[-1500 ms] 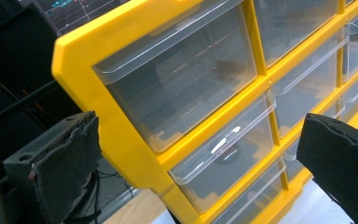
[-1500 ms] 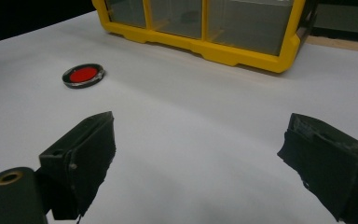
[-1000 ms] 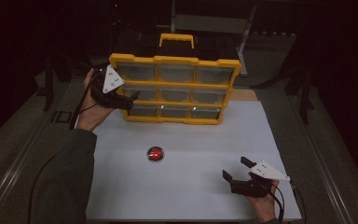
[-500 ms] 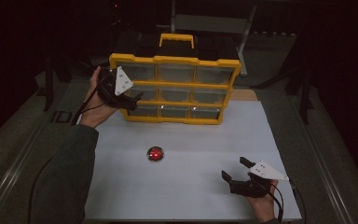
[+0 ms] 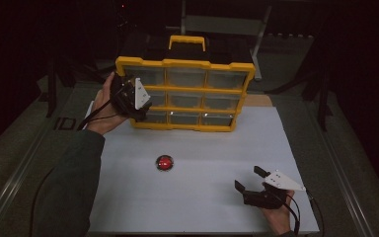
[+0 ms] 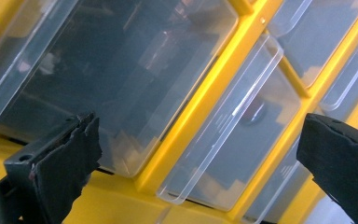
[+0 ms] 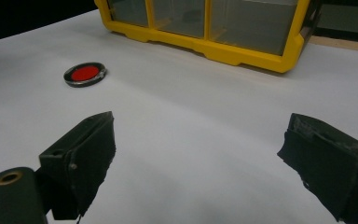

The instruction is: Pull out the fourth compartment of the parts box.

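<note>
A yellow drawer cabinet (image 5: 185, 94) stands upright at the far edge of the white bench (image 5: 197, 197), its black-and-yellow handle on top. Three rows of three clear plastic drawers (image 6: 121, 79) face forward, all pushed in; their contents cannot be made out.

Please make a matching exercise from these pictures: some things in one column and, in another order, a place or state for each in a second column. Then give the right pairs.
Things:
1. left gripper
2. right gripper
3. red disc
4. yellow organizer

Places or states:
A. lies alone in the middle of the white sheet
B. open, low over the sheet's near right corner
C. stands at the far edge of the sheet
D. open, at the clear drawers

Pairs: 1-D, 2-B, 3-A, 4-C
</note>
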A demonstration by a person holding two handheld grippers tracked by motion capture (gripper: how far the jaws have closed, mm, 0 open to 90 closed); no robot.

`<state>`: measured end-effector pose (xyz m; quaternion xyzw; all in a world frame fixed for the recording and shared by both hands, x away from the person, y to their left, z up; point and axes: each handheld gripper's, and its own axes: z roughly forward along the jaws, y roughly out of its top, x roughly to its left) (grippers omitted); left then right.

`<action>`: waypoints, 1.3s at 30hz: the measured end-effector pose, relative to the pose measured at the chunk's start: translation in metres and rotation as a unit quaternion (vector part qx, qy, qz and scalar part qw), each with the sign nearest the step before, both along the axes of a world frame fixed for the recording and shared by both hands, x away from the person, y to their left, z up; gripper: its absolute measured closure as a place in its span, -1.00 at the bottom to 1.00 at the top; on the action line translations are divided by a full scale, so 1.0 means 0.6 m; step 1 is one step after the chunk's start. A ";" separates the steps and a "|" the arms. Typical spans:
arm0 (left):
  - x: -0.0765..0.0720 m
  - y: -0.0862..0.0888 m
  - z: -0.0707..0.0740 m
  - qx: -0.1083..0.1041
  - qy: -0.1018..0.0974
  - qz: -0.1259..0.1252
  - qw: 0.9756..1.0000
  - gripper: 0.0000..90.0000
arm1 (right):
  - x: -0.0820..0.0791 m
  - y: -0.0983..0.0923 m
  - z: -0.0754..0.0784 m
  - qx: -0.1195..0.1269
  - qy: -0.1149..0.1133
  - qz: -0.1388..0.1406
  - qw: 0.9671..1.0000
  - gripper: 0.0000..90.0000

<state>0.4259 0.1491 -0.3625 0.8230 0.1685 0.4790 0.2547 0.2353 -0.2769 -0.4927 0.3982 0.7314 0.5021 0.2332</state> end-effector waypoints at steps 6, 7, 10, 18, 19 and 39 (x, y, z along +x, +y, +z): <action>0.000 -0.009 -0.010 0.041 -0.010 0.004 0.999 -1.00 | 0.000 -0.001 0.000 0.001 -0.001 -0.001 1.000 -0.80; 0.000 -0.010 -0.011 0.047 -0.012 0.006 0.999 -1.00 | 0.000 -0.001 0.001 0.001 -0.002 -0.002 1.000 -0.80; 0.000 -0.015 -0.015 0.065 -0.017 0.006 0.998 -0.99 | -0.001 -0.002 0.001 0.001 -0.003 -0.003 1.000 -0.80; -0.001 -0.024 -0.020 0.099 -0.050 0.010 0.994 -0.99 | -0.001 -0.002 0.001 -0.001 -0.004 -0.005 1.000 -0.80; -0.001 -0.024 -0.020 0.101 -0.051 0.010 0.993 -0.99 | -0.001 -0.002 0.001 -0.001 -0.004 -0.005 1.000 -0.80; 0.003 -0.035 -0.041 0.175 -0.095 0.029 0.980 -0.94 | -0.001 -0.001 0.001 -0.003 -0.003 -0.007 1.000 -0.80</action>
